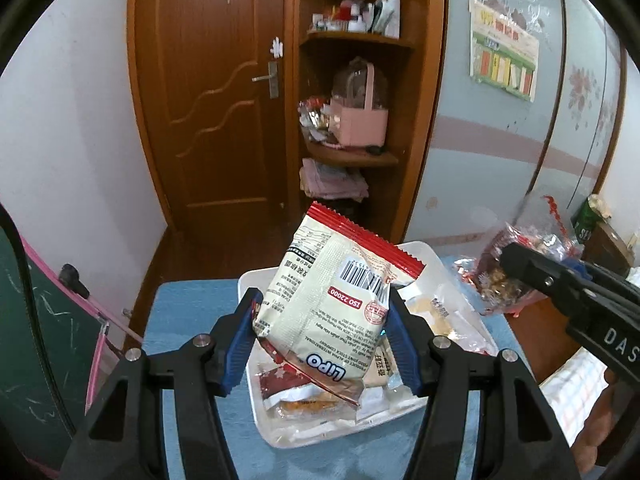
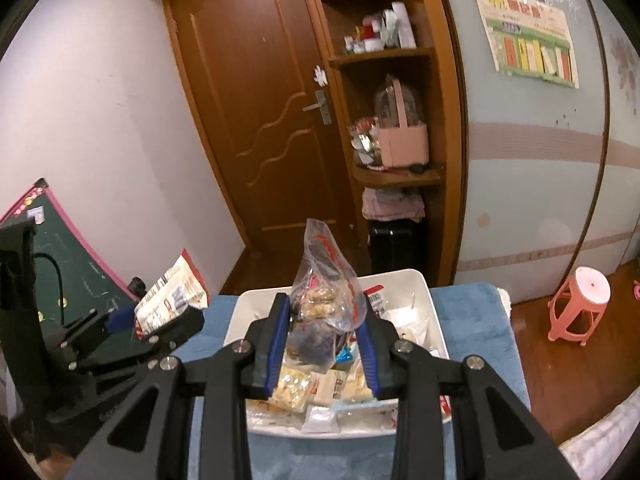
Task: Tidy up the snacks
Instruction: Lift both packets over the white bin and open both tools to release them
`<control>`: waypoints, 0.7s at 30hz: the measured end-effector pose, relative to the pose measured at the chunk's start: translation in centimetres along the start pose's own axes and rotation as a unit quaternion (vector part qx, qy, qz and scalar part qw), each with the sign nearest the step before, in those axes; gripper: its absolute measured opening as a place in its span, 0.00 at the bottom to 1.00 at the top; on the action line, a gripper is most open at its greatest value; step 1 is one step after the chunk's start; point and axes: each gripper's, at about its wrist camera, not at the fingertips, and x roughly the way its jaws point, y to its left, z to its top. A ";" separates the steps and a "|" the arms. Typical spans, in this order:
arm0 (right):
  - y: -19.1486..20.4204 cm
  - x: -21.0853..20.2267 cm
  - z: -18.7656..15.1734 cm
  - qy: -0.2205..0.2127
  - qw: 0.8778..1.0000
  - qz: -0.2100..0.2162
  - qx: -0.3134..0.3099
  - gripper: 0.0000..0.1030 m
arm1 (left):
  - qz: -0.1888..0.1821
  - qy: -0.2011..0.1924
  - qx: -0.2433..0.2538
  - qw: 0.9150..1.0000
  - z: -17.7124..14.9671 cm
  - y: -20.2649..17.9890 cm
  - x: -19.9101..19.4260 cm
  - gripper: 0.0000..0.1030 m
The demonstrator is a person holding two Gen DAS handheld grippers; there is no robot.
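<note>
Above a white tray [image 1: 472, 268] of loose snack packets, set on a blue cloth [image 1: 188, 308], two handheld grippers each lift a bag. The left gripper [image 1: 322, 334] has its blue pads partly closed against the sides of a cream Lipo packet [image 1: 336, 300] with a red sealed edge, barcode side facing the camera. The right gripper [image 2: 322, 340] has its fingers drawn closer together, pinching a clear plastic bag [image 2: 324, 300] of small wrapped sweets – the bag's top stands up between them. Behind, a brown wooden door [image 1: 212, 92] stays closed beside open corner shelves [image 1: 356, 40] holding bottles and a pink basket [image 1: 360, 118]. To the right, a pink plastic stool [image 2: 580, 304] stands on the wood floor; a green chalkboard [image 2: 68, 264] leans left.
</note>
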 end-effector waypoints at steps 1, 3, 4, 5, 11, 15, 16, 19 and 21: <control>0.0 0.8 0.1 0.006 1.000 -0.002 -0.001 0.32 | 0.001 0.003 0.004 1.000 0.1 -0.1 1.1 0.57; -0.1 2.5 0.1 0.018 1.000 -0.011 -0.004 0.32 | 0.004 0.013 0.008 1.000 0.0 -0.3 2.7 0.58; -0.1 3.1 0.2 0.023 1.000 -0.013 -0.006 0.32 | 0.004 0.019 0.009 1.000 -0.2 -0.2 3.6 0.58; -0.1 3.7 0.1 0.027 0.999 -0.015 -0.008 0.32 | 0.003 0.024 0.009 1.000 -0.2 -0.3 4.2 0.58; -0.4 6.8 -0.5 0.056 0.998 -0.026 -0.013 0.32 | 0.005 0.047 0.010 0.999 -0.8 -0.4 7.7 0.58; -1.0 8.5 -0.8 0.076 0.997 -0.030 -0.005 0.32 | 0.006 0.070 0.006 0.998 -1.1 -0.3 9.6 0.58; -1.0 8.9 -0.9 0.080 0.996 -0.033 -0.007 0.32 | 0.008 0.072 0.007 0.997 -1.2 -0.3 9.8 0.58; -1.3 9.8 -1.2 0.091 0.995 -0.040 -0.009 0.32 | 0.011 0.083 0.004 0.996 -1.4 -0.2 10.8 0.59; -1.7 10.3 -1.4 0.102 0.994 -0.041 -0.003 0.33 | 0.013 0.084 0.006 0.996 -1.6 -0.3 11.1 0.59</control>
